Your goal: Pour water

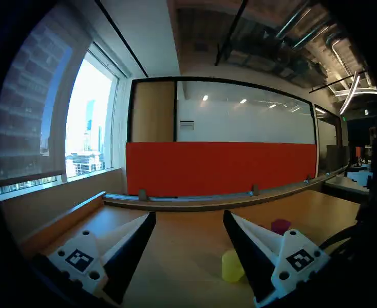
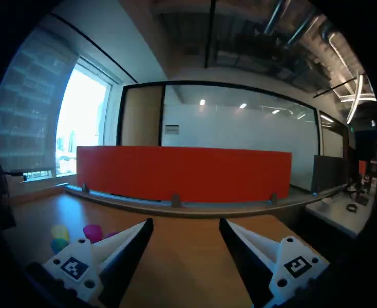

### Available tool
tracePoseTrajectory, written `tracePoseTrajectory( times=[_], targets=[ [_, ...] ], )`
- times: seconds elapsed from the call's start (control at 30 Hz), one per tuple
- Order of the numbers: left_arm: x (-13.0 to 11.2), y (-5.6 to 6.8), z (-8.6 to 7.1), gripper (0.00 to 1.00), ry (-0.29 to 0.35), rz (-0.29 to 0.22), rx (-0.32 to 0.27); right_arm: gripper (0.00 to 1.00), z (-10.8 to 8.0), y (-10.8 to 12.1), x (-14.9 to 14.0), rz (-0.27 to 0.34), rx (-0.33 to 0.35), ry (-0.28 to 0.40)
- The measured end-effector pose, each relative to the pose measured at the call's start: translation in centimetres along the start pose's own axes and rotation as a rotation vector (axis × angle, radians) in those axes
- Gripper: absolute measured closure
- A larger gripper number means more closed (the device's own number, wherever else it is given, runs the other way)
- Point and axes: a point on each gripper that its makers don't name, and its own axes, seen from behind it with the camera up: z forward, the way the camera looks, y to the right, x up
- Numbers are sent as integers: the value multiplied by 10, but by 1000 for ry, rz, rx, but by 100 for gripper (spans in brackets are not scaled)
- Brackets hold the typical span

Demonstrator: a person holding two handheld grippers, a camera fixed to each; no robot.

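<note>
You hold the left gripper (image 1: pixel 188 214) above the wooden desk (image 1: pixel 188 256), its jaws spread wide and gripping nothing. A yellow cup (image 1: pixel 232 265) stands just beside its right finger, with a magenta cup (image 1: pixel 281 226) farther back. Your right gripper (image 2: pixel 186 220) is likewise released and empty, the cups standing near its left finger, before a red divider (image 2: pixel 183 172).

On one bench (image 1: pixel 188 267) we count two cups in the left gripper view: one yellow cup (image 1: pixel 232 265), one purple cup (image 1: pixel 280 226); in the right gripper view we count three: one yellow, one pink cup (image 2: pixel 92 232), one teal cup (image 2: pixel 59 246); one orange screen (image 1: pixel 219 169); two claws, left claw (image 1: pixel 188 212) and right claw (image 2: pixel 186 219), two fingers each.
</note>
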Motion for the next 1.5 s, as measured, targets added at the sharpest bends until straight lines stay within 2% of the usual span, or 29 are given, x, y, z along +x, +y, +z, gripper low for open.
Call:
tracePoseTrajectory(
  times=[0.27,0.37,0.57,0.7,0.87,1.2,1.5],
  targets=[
    [55,5,8,2,6,41,-34,1,4,-3,44,9,33,-7],
    [66,9,9,2,13,47,-52,1,5,-2,58,5,35,6],
    [67,18,11,2,-5,47,-88,1,5,-2,66,5,46,8],
    [68,24,11,3,-9,47,-122,1,4,-8,68,0,77,7],
    [73,37,12,3,-5,46,-190,1,1,-22,71,-14,143,4],
    [78,66,10,3,-21,-5,-353,1,-9,-61,77,-24,328,-9],
    [76,83,8,3,-44,-32,-443,1,-15,-86,80,-2,455,-21]
  ],
)
